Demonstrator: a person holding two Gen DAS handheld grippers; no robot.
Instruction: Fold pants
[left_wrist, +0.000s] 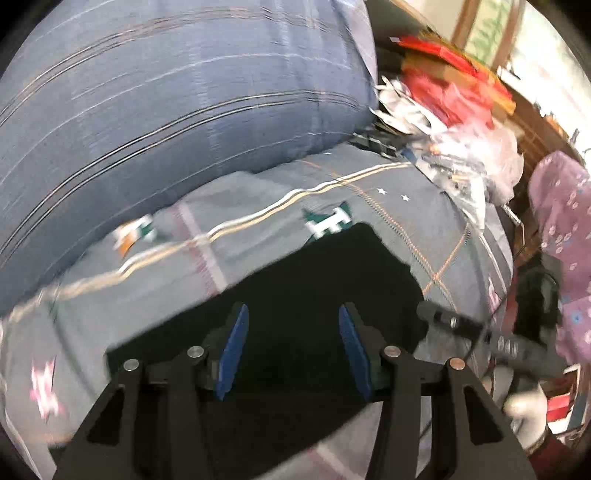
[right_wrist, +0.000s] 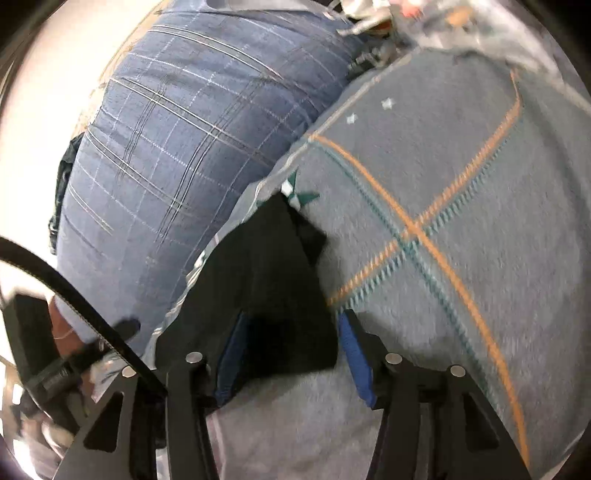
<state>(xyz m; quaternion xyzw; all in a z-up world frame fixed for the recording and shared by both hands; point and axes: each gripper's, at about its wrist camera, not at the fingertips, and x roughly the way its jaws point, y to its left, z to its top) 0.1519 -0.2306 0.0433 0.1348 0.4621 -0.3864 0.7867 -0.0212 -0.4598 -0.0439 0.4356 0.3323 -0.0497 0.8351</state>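
The black pants (left_wrist: 314, 280) lie as a flat dark shape on a grey patterned bedsheet (left_wrist: 388, 184). My left gripper (left_wrist: 292, 310) hovers over them, open, its blue pads (left_wrist: 232, 350) wide apart with only the cloth lying below. In the right wrist view an end of the pants (right_wrist: 266, 266) runs up between the fingers of my right gripper (right_wrist: 293, 315). It is open too: the left pad (right_wrist: 232, 362) is partly covered by black cloth, and the right pad (right_wrist: 356, 362) stands over bare bedsheet (right_wrist: 461, 184). Both views are blurred.
A big blue plaid pillow (left_wrist: 166, 110) (right_wrist: 184, 147) borders the sheet on the far left. Red packets and plastic bags (left_wrist: 443, 103) pile up at the back right. A purple flowered cloth (left_wrist: 561, 221) and a white-gloved hand (left_wrist: 524, 410) with a black tool are at the right edge.
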